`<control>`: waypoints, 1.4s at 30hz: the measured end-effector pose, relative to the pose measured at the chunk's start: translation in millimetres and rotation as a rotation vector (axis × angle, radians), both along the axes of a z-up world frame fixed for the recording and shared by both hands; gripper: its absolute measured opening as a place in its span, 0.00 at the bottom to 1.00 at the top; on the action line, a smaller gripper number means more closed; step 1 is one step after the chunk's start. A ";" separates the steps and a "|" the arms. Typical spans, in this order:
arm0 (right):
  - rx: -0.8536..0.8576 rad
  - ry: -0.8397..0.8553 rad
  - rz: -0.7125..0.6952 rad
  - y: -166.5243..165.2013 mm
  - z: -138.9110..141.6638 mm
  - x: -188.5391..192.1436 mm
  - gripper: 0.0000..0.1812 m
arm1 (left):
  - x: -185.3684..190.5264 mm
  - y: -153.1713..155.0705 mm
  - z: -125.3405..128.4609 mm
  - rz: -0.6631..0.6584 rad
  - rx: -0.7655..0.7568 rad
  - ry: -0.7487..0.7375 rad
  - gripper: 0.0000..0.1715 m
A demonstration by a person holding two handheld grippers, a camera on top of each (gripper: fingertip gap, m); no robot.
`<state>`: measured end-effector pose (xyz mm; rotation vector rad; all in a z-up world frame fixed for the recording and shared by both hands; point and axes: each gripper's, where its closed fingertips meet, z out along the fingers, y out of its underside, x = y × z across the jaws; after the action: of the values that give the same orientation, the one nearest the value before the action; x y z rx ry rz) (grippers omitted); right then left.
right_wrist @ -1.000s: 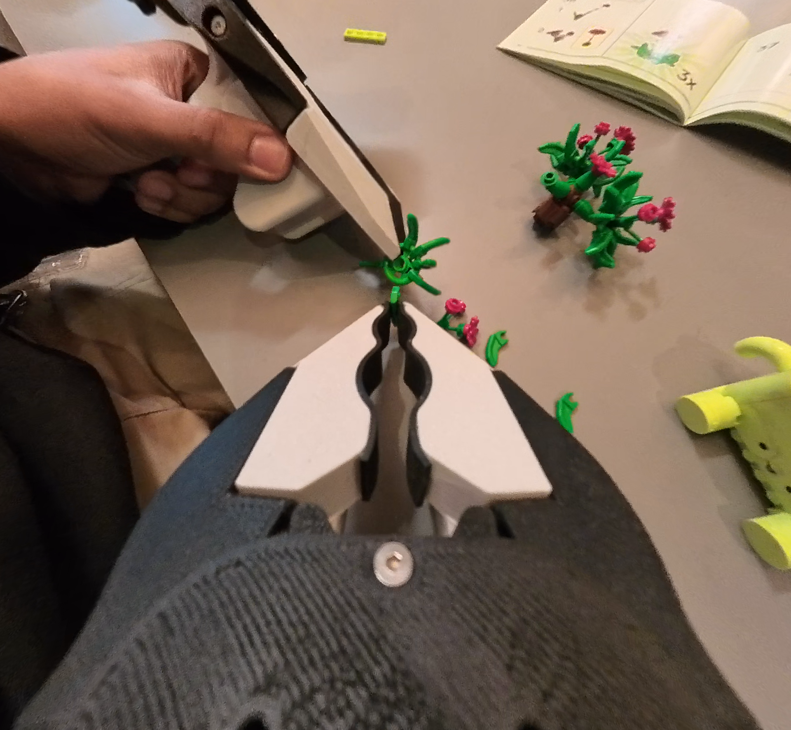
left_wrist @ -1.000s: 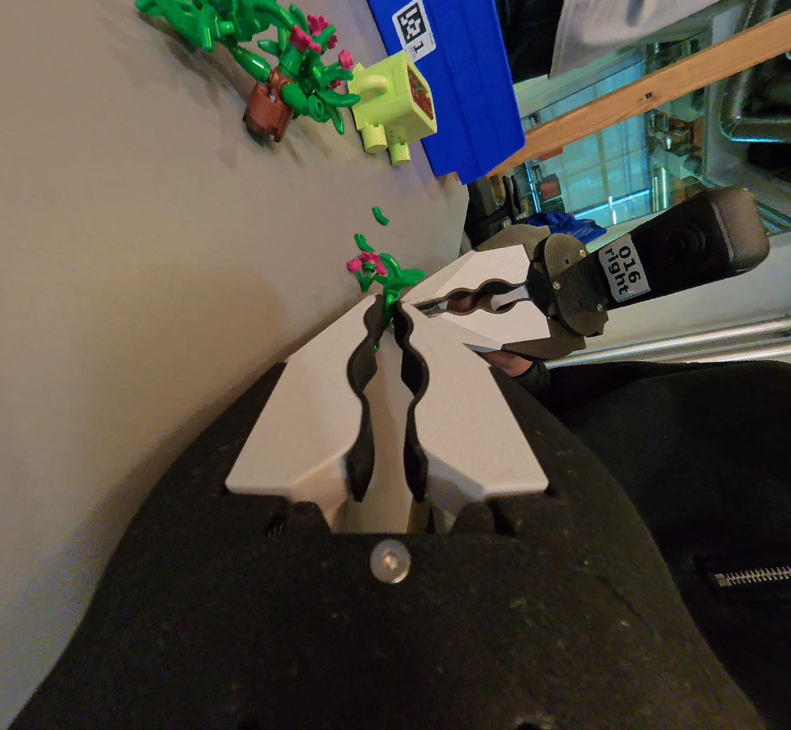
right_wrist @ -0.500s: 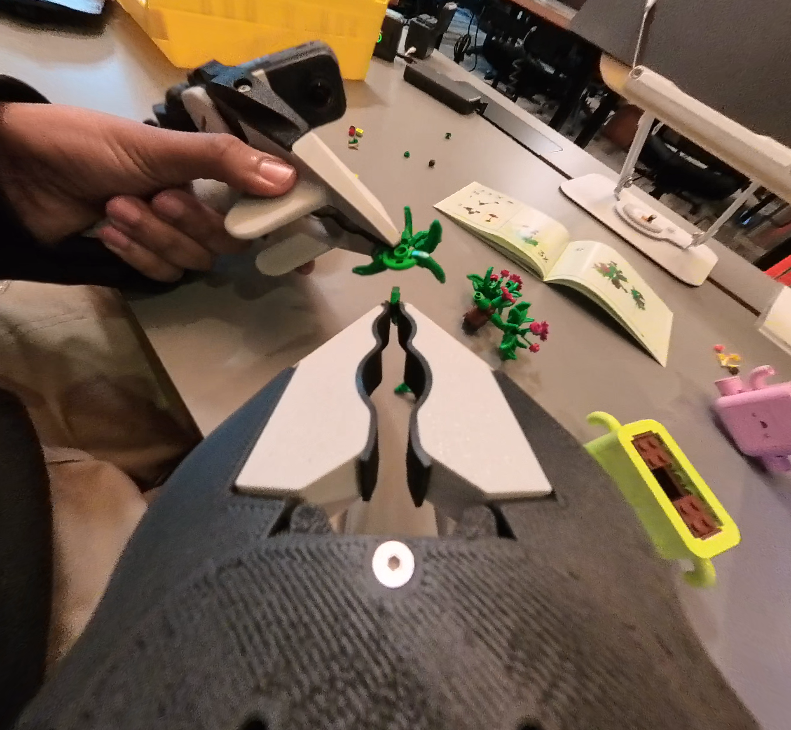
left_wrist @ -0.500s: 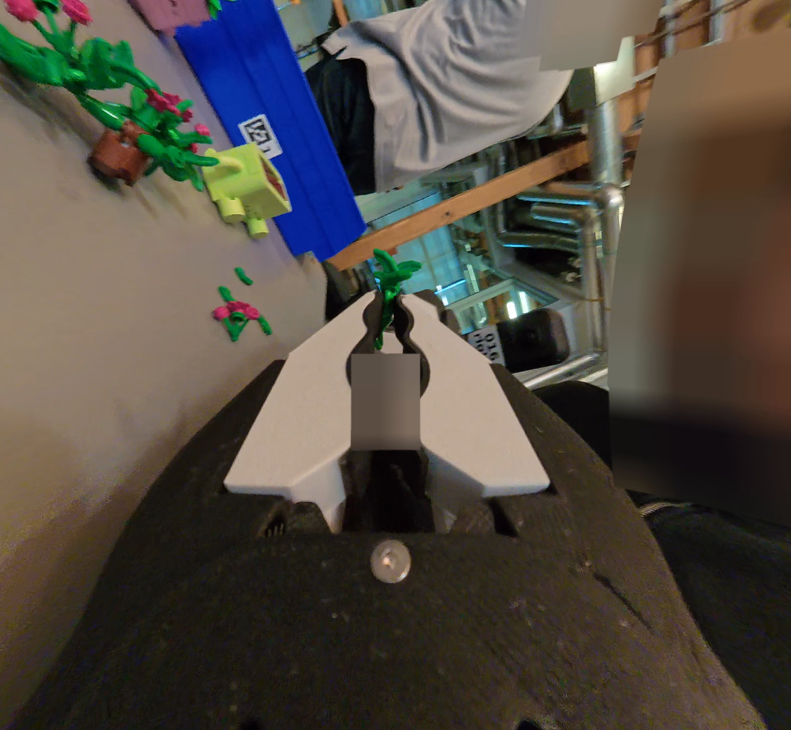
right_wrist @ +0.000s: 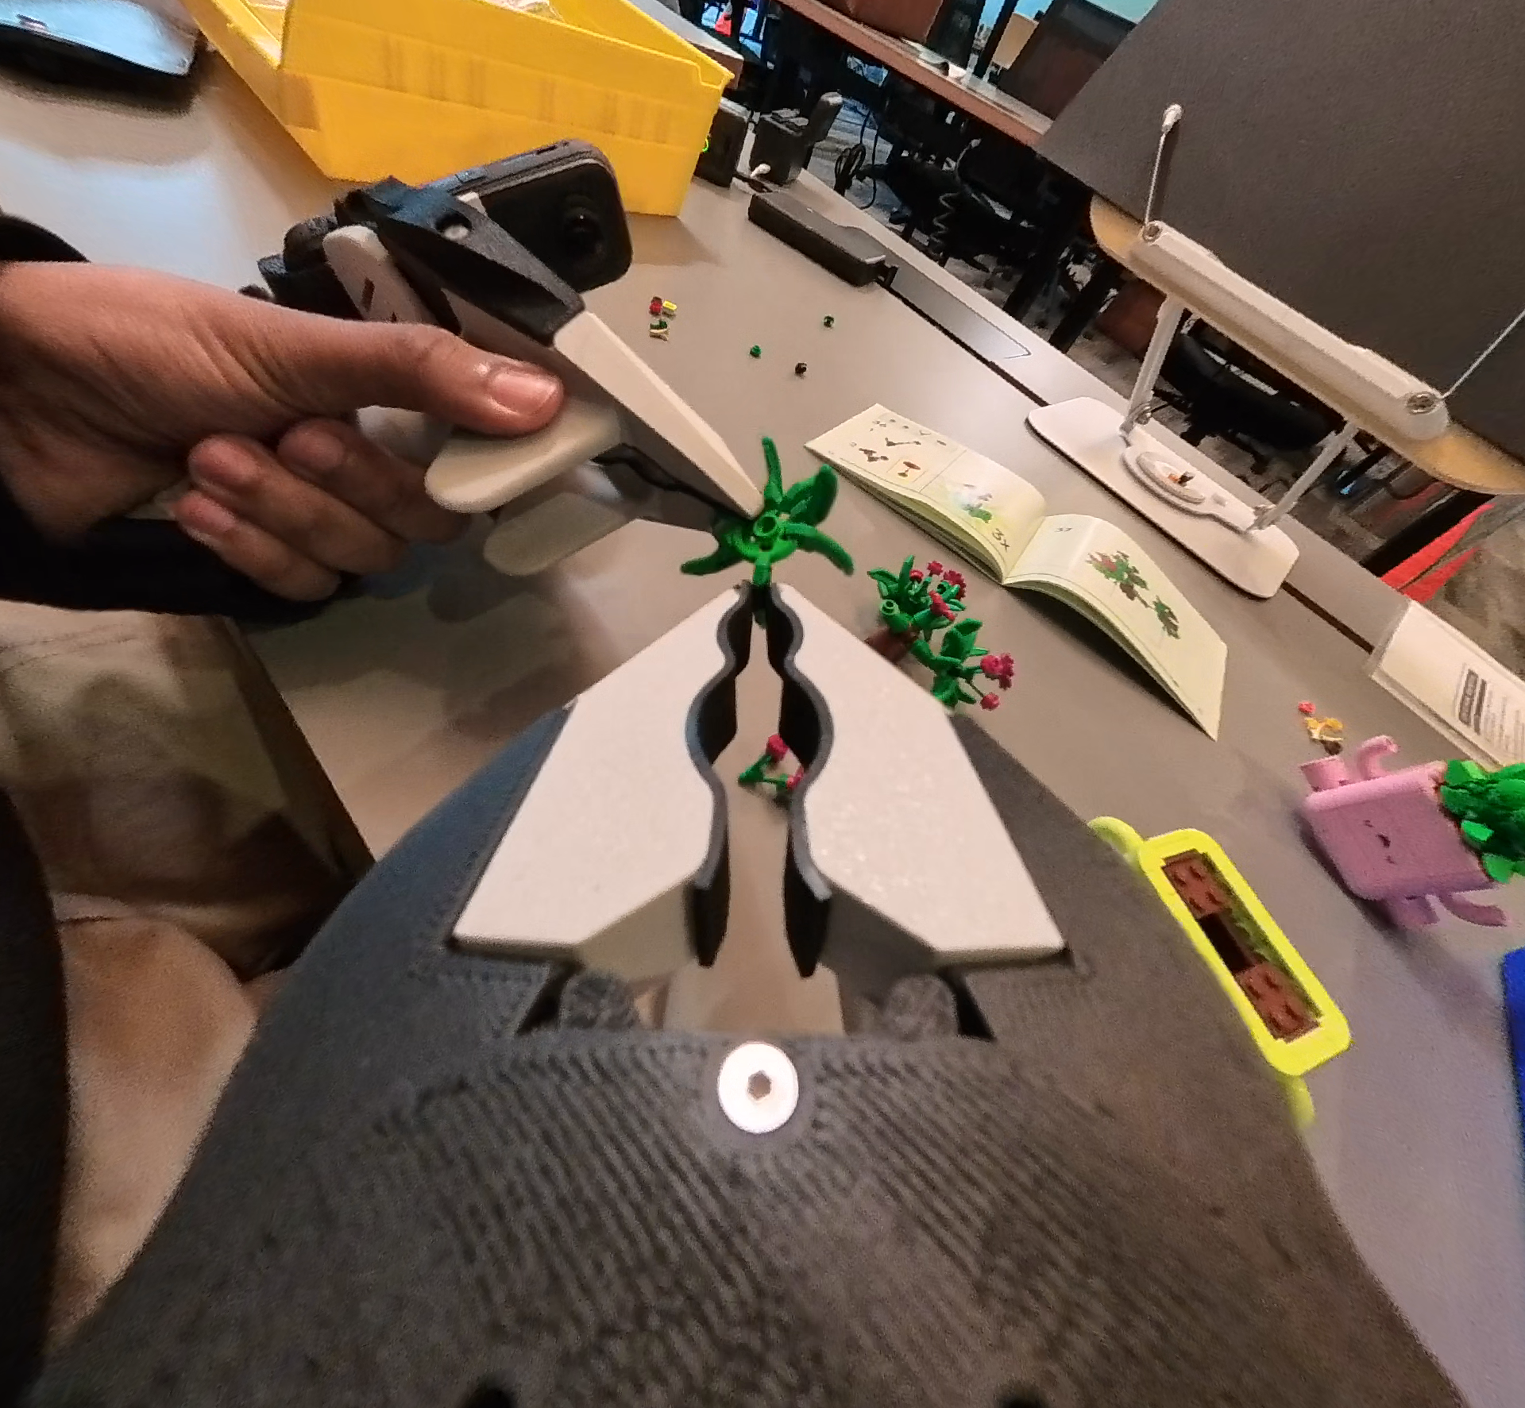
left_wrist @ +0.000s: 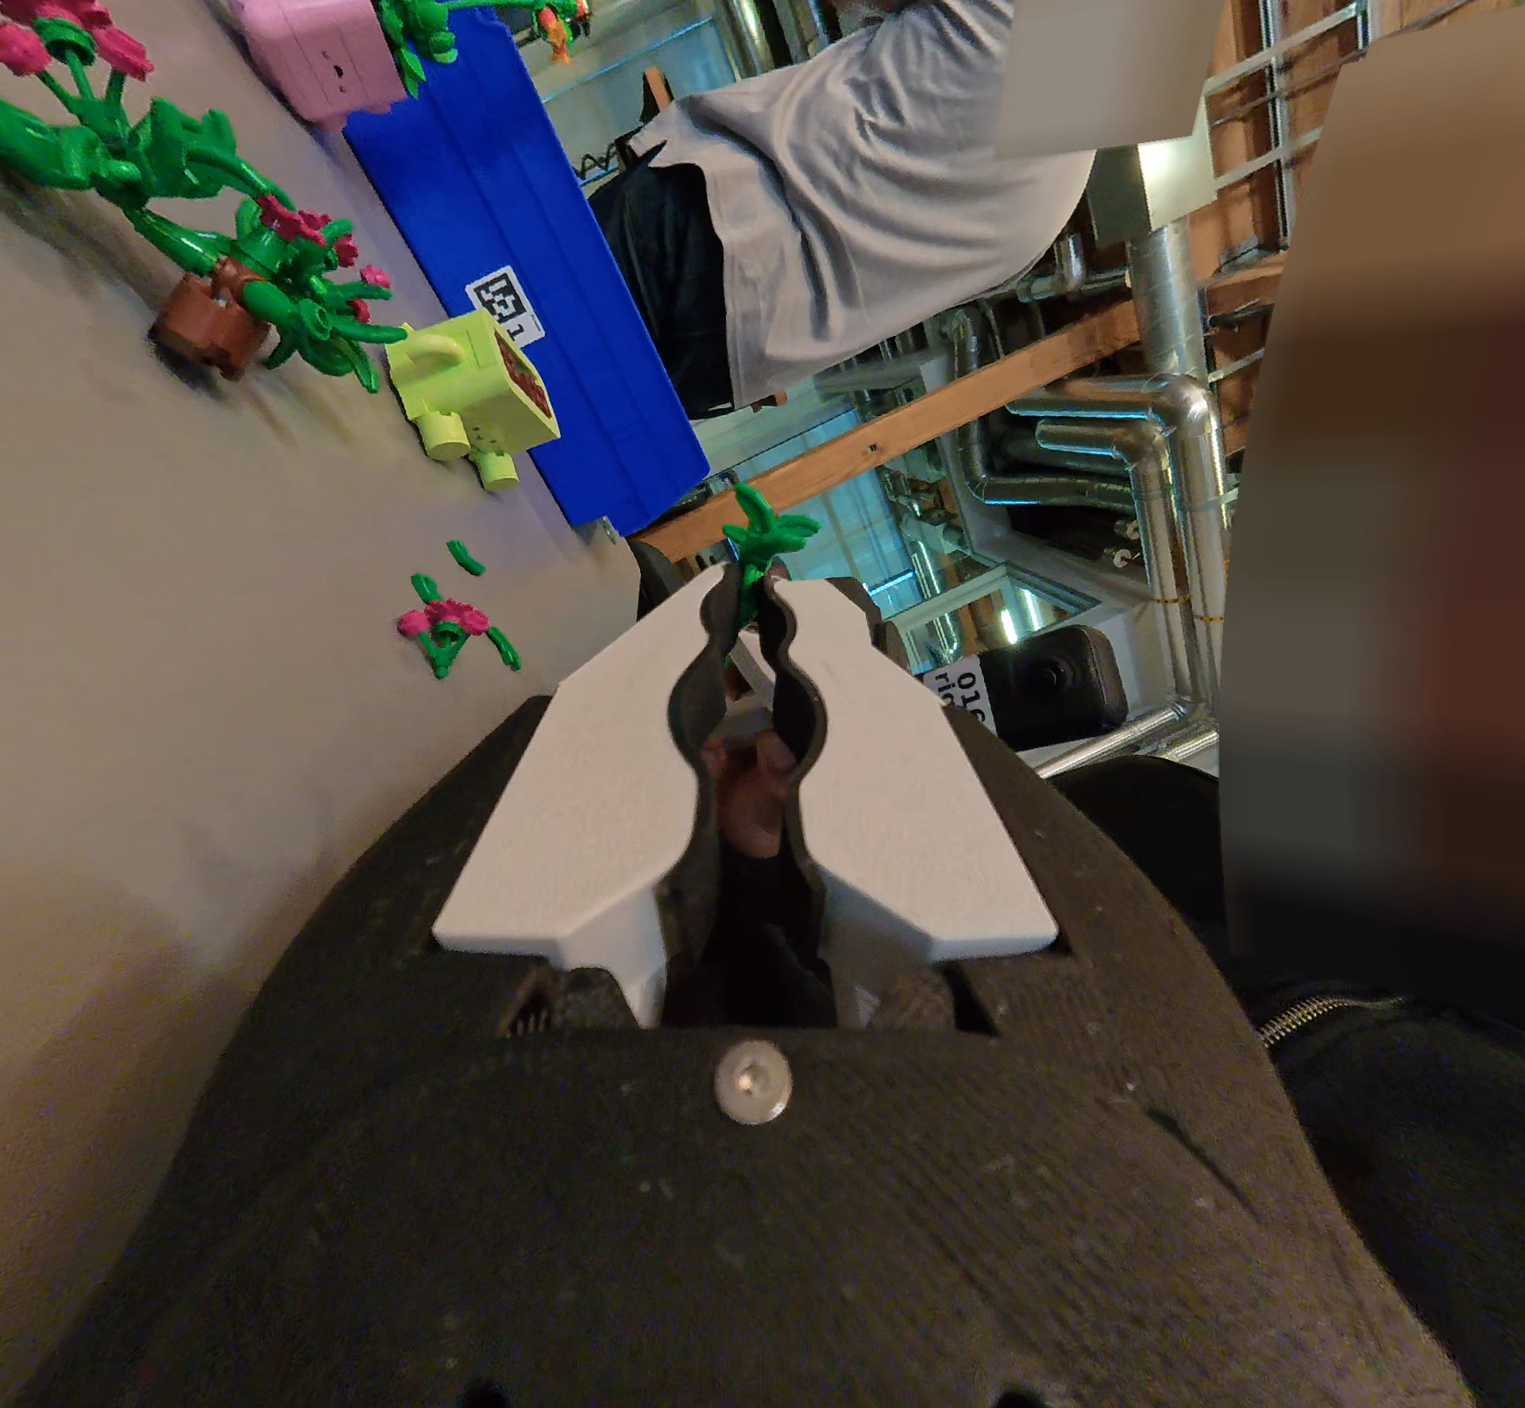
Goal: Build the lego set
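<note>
Two grippers meet above the desk [right_wrist: 1238, 1121]. Left gripper [right_wrist: 738, 510] pinches green leaf piece [right_wrist: 771, 531] at its tips. Right gripper [right_wrist: 757, 599], fingertips pressed nearly together, nips the stem below the leaves. Flower plant [right_wrist: 932, 626] lies on the desk just beyond.

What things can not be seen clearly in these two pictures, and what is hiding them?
- Right wrist view: whether the right gripper pinches the stem of the green leaf piece or only touches it; motion blur.
- Left wrist view: most of the right gripper, behind the left gripper.
- Right wrist view: pink pot, blurred.
</note>
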<state>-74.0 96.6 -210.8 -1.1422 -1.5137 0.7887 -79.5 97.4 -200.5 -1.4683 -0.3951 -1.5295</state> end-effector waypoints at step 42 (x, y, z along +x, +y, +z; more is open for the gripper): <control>-0.678 -0.046 0.182 0.1 -8.5 3.3 0.12 | -16.0 -2.1 8.5 0.083 0.064 0.005 0.01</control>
<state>-70.7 96.7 -219.3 -1.5247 -1.4373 1.4799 -95.5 95.3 -192.0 -1.3893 -0.3949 -1.4594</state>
